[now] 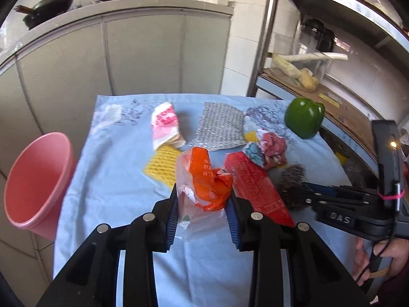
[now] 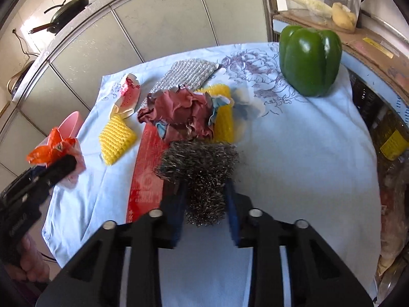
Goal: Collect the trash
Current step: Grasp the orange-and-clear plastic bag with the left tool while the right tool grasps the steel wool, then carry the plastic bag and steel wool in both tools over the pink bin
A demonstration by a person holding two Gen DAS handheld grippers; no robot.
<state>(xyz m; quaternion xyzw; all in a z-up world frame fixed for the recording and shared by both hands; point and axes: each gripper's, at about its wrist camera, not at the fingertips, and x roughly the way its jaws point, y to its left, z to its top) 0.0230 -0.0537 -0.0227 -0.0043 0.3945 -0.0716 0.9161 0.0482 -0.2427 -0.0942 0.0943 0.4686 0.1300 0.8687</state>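
- Gripping a crumpled orange wrapper (image 1: 208,179), the left gripper (image 1: 202,220) has its jaws partly closed, blue pads pressed on either side of the plastic; a clear film hangs below the wrapper and hides the cloth under it.
- Seen from the right wrist, the left gripper (image 2: 60,165) holds that wrapper (image 2: 52,148) clear of the cloth, in front of the pink bin (image 2: 71,122), most of which it covers.
- The right gripper (image 2: 204,204) has its jaws narrowed round a steel wool scrubber (image 2: 202,168); the pads are blurred, and the wool bulges out above them.
- From the left wrist, the right gripper (image 1: 306,192) enters from the right edge, its tips sunk in the scrubber (image 1: 291,179); the hand (image 1: 388,258) behind it is cut off by the frame.
- A flat red packet (image 1: 258,186) lies on the blue floral cloth (image 1: 102,179) of the counter, its near end behind the left gripper's right finger.
- A crumpled maroon paper ball (image 2: 179,113) sits just past the scrubber, overlapping a yellow sponge (image 2: 223,112).
- A second yellow sponge (image 2: 116,135) lies left of the packet, a pink-and-white wrapper (image 2: 127,94) touching its far end.
- A silver mesh cloth (image 2: 189,73) lies farther back.
- A green bell pepper (image 2: 309,61) stands at the far right corner.
- The pink bin (image 1: 38,179) stands off the counter's left edge, its base out of sight.
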